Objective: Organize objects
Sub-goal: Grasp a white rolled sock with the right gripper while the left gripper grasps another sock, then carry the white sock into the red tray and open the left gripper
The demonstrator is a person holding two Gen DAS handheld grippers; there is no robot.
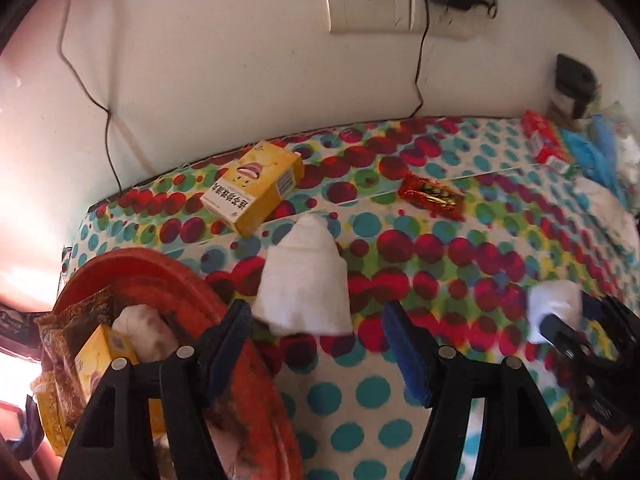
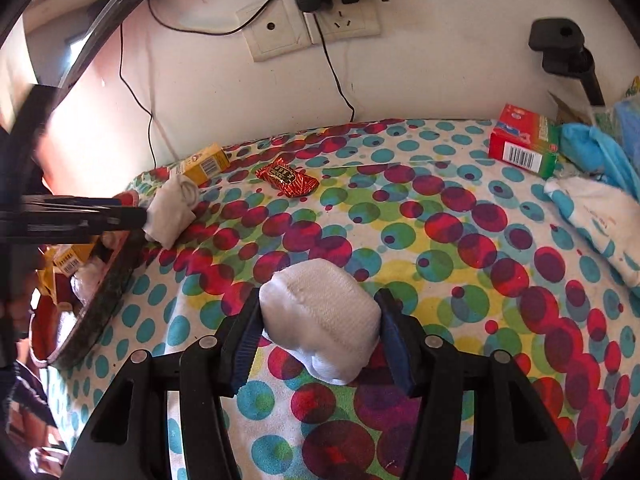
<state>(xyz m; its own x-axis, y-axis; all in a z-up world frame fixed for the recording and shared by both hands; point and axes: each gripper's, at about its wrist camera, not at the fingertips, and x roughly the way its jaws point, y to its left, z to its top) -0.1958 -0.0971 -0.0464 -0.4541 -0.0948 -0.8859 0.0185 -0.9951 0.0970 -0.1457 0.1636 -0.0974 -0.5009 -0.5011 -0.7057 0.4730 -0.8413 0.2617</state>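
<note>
The right gripper (image 2: pixel 318 336) clamps a white rolled sock (image 2: pixel 320 320) just above the dotted cloth (image 2: pixel 440 264). The left gripper (image 1: pixel 316 320) stands spread around a second white sock (image 1: pixel 306 280), beside the red basket (image 1: pixel 192 280). Farther off lie a yellow box (image 1: pixel 256 188) and red candy wrapper (image 1: pixel 432 196).

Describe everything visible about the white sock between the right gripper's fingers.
The white sock is a rolled or balled bundle of ribbed knit fabric, soft and rounded, with a folded end drooping toward the camera. It sits between the right gripper fingers, whose blue pads press both its sides. Whether it rests on the polka-dot cloth or is lifted just above it cannot be told. In the left wrist view it shows as a white lump at the far gripper's tip.
</note>
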